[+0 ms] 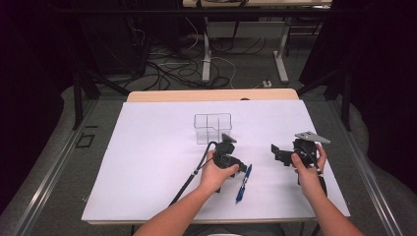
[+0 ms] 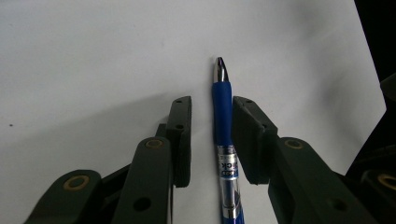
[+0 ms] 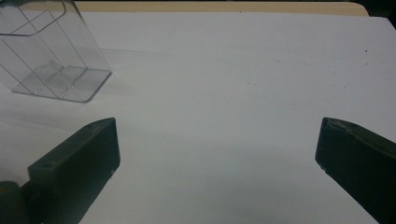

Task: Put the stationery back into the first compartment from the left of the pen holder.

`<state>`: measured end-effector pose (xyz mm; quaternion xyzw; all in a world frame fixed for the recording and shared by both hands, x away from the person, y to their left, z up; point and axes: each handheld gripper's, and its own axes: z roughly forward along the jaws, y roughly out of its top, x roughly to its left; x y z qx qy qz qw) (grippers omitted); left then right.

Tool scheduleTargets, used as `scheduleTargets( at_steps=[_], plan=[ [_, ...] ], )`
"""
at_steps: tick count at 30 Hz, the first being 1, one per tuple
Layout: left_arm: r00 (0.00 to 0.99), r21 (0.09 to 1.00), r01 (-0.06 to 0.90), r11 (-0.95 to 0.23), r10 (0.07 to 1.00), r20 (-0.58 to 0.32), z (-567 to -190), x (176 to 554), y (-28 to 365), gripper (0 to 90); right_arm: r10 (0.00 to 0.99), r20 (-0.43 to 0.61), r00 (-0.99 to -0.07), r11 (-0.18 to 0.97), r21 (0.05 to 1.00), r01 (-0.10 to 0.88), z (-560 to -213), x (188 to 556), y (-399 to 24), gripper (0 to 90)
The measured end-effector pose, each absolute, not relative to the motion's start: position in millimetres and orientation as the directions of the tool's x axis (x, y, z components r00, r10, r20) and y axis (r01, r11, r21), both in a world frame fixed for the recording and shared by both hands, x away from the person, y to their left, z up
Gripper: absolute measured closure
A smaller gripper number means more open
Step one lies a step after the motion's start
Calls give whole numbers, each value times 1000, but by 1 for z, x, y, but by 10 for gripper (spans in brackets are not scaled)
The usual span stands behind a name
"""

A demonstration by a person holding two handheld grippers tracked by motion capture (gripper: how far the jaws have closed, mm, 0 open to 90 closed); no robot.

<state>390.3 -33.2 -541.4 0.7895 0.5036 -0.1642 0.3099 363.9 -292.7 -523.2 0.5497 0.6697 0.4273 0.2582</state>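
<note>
Dim surroundings, brightly lit white sheet (image 1: 162, 162), soft shadows, close views slightly blurred.

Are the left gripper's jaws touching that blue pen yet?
Apart. In the left gripper view the pen lies on the white sheet between the left gripper's jaws, with white showing on both sides.

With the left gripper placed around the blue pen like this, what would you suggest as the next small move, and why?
Probably close the left gripper on the blue pen. The pen lies flat on the white sheet between the jaws, close beside one jaw with a clear gap to the other, so nothing seems gripped yet. The right gripper stands wide open over bare sheet, and the clear divided container waits farther back.
</note>
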Motion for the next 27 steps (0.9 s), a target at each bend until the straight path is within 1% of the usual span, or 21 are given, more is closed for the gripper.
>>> scheduleTargets(
  at_steps=[6, 11, 14, 21, 27],
  plan=[
    [434, 311, 900, -305, 681, -590, -543, 389, -39, 685, 957, 118, -265, 37, 857, 514, -523, 364, -293, 0],
    [438, 300, 899, -320, 679, -589, -546, 388, -45, 696, 956, 117, -268, 39, 857, 514, -523, 364, -293, 0],
    [449, 308, 893, -328, 676, -585, -548, 387, -47, 717, 957, 121, -265, 35, 855, 517, -523, 364, -293, 0],
    [439, 299, 898, -322, 688, -578, -548, 387, -46, 767, 956, 121, -266, 36, 854, 519, -524, 364, -293, 0],
    [431, 291, 902, -318, 688, -585, -548, 387, -47, 786, 956, 122, -268, 37, 854, 519, -524, 364, -292, 0]
  ],
)
